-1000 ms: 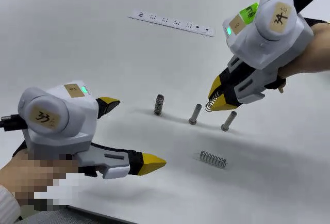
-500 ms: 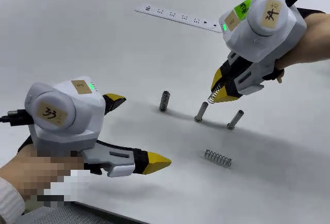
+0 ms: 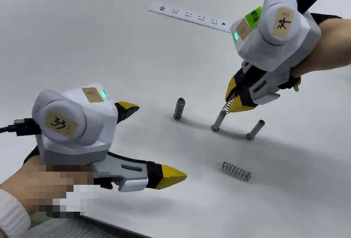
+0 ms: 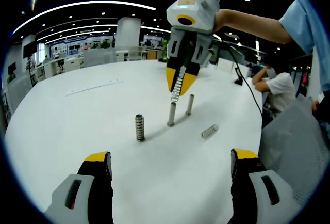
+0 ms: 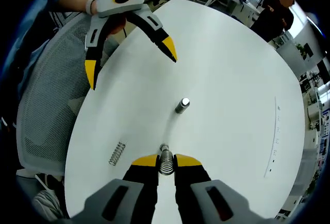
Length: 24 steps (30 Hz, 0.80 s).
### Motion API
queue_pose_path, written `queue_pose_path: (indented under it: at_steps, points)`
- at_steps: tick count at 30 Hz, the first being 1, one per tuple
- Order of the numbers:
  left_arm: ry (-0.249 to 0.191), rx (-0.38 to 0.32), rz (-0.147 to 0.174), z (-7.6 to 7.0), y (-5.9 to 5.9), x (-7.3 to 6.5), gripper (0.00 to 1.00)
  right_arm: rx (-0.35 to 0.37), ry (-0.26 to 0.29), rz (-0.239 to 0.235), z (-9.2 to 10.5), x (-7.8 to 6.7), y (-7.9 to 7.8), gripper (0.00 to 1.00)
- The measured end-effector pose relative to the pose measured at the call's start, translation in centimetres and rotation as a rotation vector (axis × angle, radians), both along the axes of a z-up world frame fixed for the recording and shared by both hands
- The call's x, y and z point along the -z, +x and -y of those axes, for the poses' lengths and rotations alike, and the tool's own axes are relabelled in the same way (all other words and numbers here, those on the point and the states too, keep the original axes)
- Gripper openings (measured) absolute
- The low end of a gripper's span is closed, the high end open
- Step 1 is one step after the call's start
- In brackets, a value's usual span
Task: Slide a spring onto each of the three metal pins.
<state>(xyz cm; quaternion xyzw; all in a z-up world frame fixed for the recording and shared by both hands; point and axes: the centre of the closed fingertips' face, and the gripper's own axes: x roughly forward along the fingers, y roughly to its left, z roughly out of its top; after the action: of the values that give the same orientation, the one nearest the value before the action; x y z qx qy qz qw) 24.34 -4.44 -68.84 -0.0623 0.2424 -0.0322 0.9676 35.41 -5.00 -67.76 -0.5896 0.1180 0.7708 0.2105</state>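
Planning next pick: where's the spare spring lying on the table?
Head view: the spare spring lies flat on the table, just nearer the person than the right-hand bare pin.

The tabletop (image 3: 82, 40) is white, smooth and matt, taking only soft shadows. The middle pin (image 3: 219, 120) and the right-hand pin (image 3: 255, 130) are grey metal with a dull satin sheen. The loose spring (image 3: 236, 171) and the held spring (image 3: 227, 108) are thin, bright metal wire; the seated spring (image 3: 179, 108) looks darker. The left tool (image 3: 152, 142) and the right tool (image 3: 232, 103) have smooth, faintly glossy pale plastic shells, black plastic jaws and matt yellow tips. Each shell bears a tan paper label (image 3: 60, 124). The power strip (image 3: 189, 17) is white plastic. The chair (image 5: 46, 110) is grey woven mesh.
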Motion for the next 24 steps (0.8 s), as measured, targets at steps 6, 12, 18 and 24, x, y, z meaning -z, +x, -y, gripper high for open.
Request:
queue_pose_path:
  at_steps: [6,12,18,24]
  points:
    - [-0.004,-0.002,0.002,-0.04,-0.02,0.04,0.98,-0.007,-0.012,0.004,-0.01,0.47,0.00,0.12]
    - [-0.005,-0.002,0.000,-0.11,-0.05,0.18,0.97,-0.011,-0.020,0.010,0.00,0.79,0.05,0.12]
    - [-0.009,-0.001,-0.002,-0.01,-0.03,0.22,0.97,-0.010,-0.021,0.008,-0.06,0.75,0.04,0.12]
    - [-0.010,0.000,-0.004,-0.03,-0.05,0.31,0.97,-0.013,-0.019,0.012,-0.08,0.73,0.18,0.12]
